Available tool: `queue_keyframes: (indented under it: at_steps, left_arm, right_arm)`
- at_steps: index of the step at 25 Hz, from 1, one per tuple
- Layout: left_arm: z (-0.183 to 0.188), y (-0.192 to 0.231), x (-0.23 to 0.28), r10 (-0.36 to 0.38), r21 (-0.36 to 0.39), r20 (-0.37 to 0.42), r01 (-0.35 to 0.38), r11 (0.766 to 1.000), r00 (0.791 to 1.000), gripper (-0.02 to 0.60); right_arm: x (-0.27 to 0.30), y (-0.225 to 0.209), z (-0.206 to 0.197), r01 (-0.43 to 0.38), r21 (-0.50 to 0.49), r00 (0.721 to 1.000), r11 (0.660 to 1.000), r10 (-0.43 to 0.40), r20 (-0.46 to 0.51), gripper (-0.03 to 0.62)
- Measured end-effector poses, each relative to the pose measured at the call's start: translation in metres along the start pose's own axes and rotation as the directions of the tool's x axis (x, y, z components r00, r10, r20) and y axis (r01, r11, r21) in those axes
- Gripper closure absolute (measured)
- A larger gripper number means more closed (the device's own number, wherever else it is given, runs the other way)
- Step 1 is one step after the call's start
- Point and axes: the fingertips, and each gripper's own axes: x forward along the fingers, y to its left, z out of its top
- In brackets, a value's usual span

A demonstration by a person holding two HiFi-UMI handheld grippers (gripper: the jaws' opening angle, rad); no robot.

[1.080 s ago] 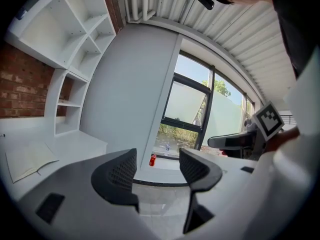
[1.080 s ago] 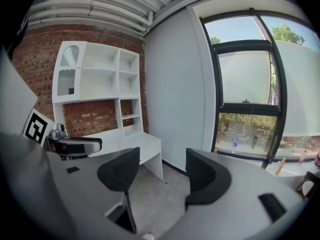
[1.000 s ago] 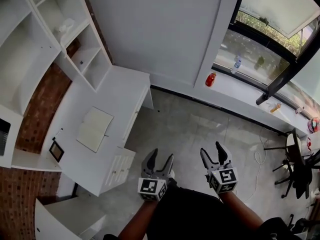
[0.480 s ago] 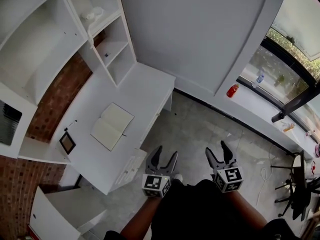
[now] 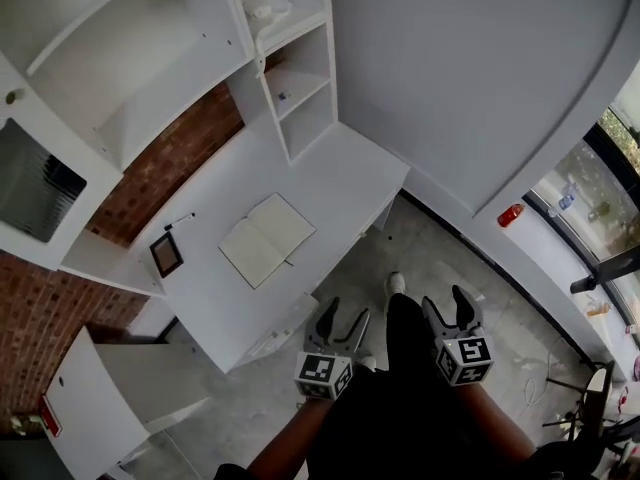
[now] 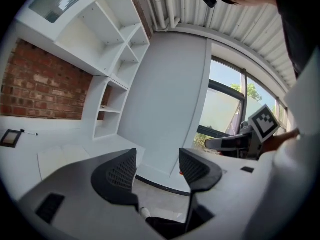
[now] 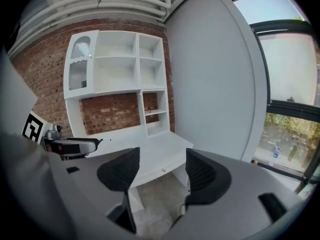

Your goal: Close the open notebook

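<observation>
Open cream-paged notebook [image 5: 267, 239] lies flat mid-top of the white desk [image 5: 340, 183], spread running along desk's length — both grippers hang off desk's front edge, jaws apart w/ nothing between, left gripper [image 5: 345, 311] nearer than right gripper [image 5: 444, 298].

Bright daylight enters through the window [image 7: 292, 69] to the right of the right gripper [image 7: 160, 166]; shadows are faint. Both gripper views bulge, with dark, soft edges.
</observation>
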Motion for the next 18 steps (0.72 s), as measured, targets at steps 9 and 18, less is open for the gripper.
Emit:
queue_keyframes:
  at_steps: [9, 18]
  left_arm:
    - [0.02, 0.105, 0.005, 0.315, -0.092, 0.053, -0.309, 0.946, 0.948, 0.334]
    - [0.032, 0.177, 0.044, 0.544, -0.086, -0.003, -0.543, 0.836, 0.839, 0.335]
  right_arm:
    - [0.137, 0.055, 0.043, -0.307, -0.099, 0.952, 0.947, 0.304, -0.044, 0.322]
    - [0.255, 0.086, 0.077, -0.563, -0.164, 0.826, 0.81, 0.546, -0.139, 0.322]
